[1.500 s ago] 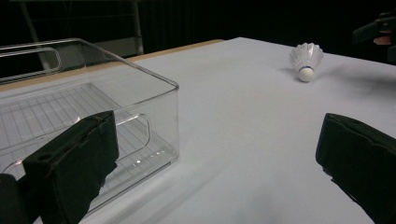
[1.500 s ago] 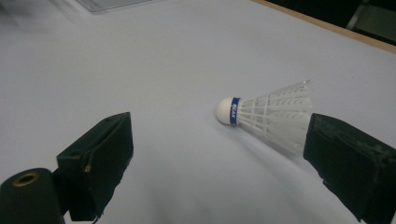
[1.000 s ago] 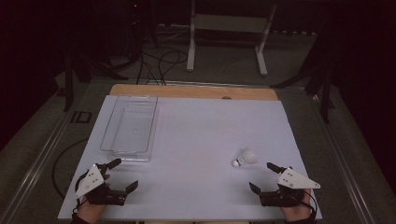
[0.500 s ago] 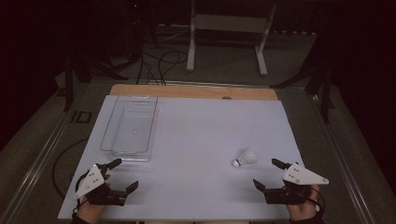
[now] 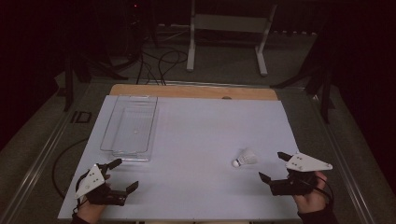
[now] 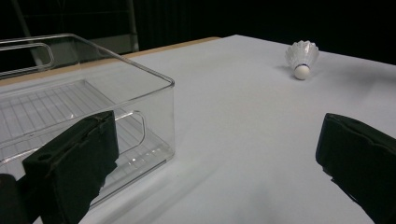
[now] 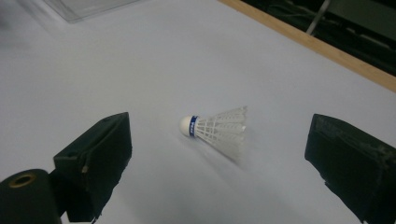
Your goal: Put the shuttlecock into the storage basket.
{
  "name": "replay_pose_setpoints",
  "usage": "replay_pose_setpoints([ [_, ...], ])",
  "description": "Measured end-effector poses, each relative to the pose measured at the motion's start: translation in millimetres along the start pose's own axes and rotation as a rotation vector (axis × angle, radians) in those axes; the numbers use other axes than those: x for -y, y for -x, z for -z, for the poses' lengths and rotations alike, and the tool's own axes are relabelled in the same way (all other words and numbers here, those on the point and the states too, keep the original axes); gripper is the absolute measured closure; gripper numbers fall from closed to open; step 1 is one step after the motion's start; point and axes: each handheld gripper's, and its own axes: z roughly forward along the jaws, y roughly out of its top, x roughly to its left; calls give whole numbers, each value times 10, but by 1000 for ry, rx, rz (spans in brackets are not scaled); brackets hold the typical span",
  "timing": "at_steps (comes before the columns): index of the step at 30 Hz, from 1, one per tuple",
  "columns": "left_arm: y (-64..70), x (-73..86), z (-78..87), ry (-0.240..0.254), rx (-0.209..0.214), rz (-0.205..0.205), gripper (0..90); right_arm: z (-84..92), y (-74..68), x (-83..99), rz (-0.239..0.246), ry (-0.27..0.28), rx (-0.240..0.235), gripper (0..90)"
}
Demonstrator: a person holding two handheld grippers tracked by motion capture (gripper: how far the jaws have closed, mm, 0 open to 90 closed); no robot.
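Shuttlecock (image 7: 217, 129) lying sideways wears a blue band, lettering unreadable.

Three cameras, one white table (image 5: 196, 140)

High view looks forward and down from the near side; both low gripper views share the white feathered shuttlecock (image 6: 301, 58) (image 7: 215, 128).

Bare white table surface (image 5: 196, 140) lies open between both grippers. The clear plastic rectangular bin (image 5: 130, 128) blocks passage at 12 o'clock from the left gripper (image 5: 123, 175).

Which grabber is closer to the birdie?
The right gripper: the shuttlecock lies just ahead of its open jaws. The left gripper sits far off, by the clear bin.
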Motion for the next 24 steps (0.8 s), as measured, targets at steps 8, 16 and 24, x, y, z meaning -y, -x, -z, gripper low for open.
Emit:
replay_pose_setpoints([
  [8, -2, 5, -8, -2, 5, 3, 1, -46, 31, -86, -4, -58, -22, 72],
  [16, -6, 8, -10, -1, 5, 6, 1, -120, 66, -125, -10, -118, -49, 71],
  [24, -6, 9, -14, -5, 7, 3, 1, -194, 96, -156, -29, -190, -72, 71],
])
